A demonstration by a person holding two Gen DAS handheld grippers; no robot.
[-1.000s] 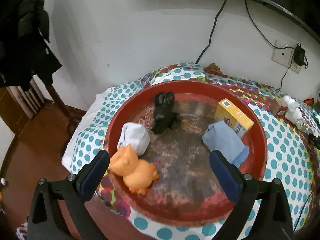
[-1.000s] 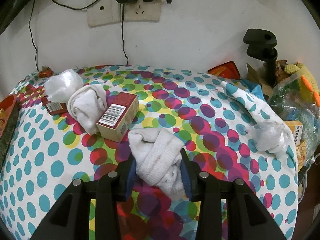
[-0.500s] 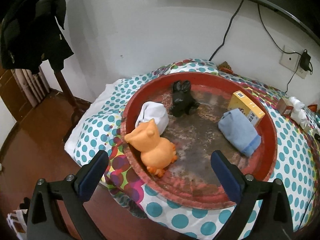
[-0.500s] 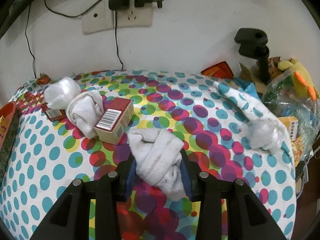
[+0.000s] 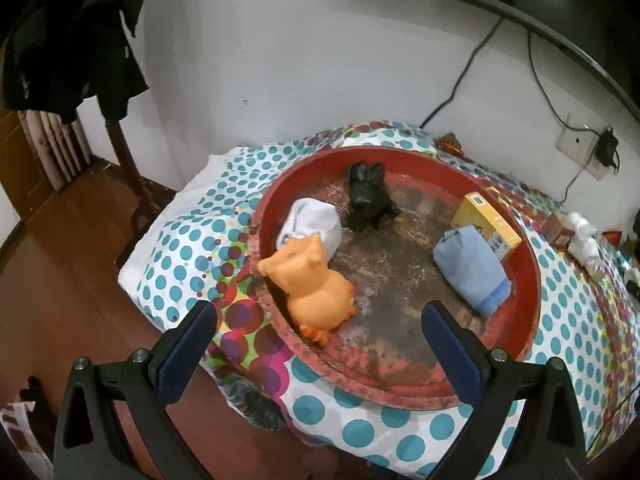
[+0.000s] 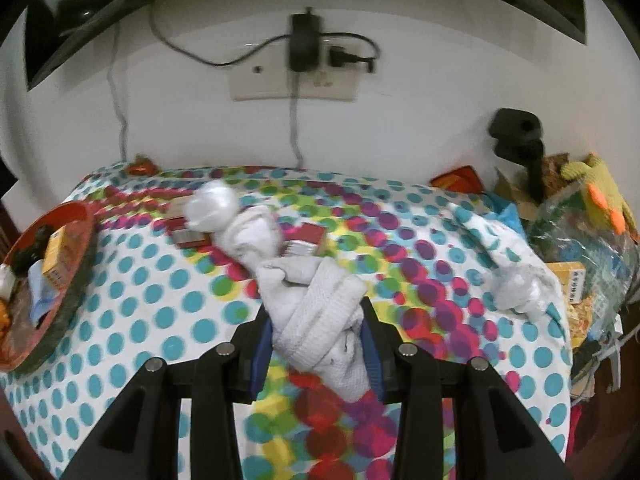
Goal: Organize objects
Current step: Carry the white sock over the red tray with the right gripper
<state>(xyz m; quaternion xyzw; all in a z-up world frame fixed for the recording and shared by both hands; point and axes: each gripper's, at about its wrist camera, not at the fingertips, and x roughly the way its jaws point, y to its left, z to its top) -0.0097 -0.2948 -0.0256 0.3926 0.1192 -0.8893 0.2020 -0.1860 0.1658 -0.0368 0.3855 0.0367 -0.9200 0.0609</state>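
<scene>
Right hand-held gripper [image 6: 318,346] clamped on white rolled towel [image 6: 316,312], lifted off the dotted desk cloth [image 6: 152,304]; behind towel: another white roll [image 6: 256,236], red box [image 6: 306,238]. Left hand-held gripper [image 5: 318,336] wide open, empty, over red tray [image 5: 516,320] w/ orange toy [image 5: 316,284], black toy [image 5: 366,196], blue cloth [image 5: 472,268], yellow box [image 5: 486,226].
</scene>
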